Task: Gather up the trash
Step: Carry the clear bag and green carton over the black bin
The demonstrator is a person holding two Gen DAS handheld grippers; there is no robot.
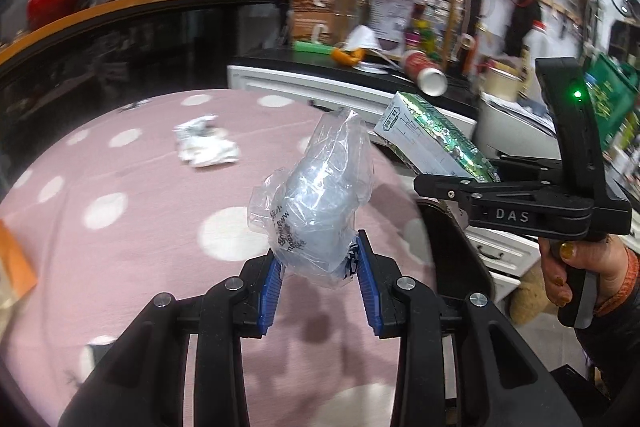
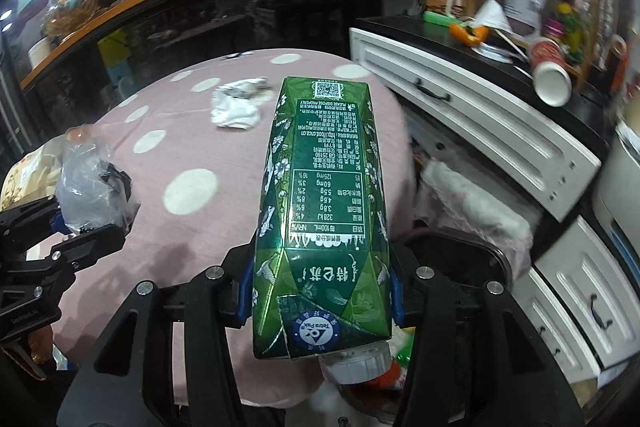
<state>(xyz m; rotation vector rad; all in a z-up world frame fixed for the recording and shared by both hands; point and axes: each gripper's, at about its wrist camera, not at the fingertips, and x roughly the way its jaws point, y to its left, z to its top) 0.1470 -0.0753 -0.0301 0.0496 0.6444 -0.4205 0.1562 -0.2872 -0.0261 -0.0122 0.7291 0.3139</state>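
My left gripper (image 1: 318, 267) is shut on a crumpled clear plastic bag (image 1: 320, 195) and holds it above the pink polka-dot table (image 1: 120, 247). My right gripper (image 2: 320, 287) is shut on a green drink carton (image 2: 324, 211), cap end toward the camera, held over the table's right edge. The carton (image 1: 432, 139) and right gripper (image 1: 480, 187) also show in the left wrist view. The bag (image 2: 88, 183) in the left gripper (image 2: 80, 223) shows in the right wrist view. A crumpled white paper (image 1: 206, 147) lies on the table, also seen in the right wrist view (image 2: 238, 105).
A dark bin (image 2: 472, 259) stands below the table's right edge, with rubbish in it. A white drawer cabinet (image 2: 460, 99) with a black top carries a tipped paper cup (image 2: 550, 75) and orange peel (image 2: 468, 33). A dark counter (image 1: 120, 7) with a red vase curves behind.
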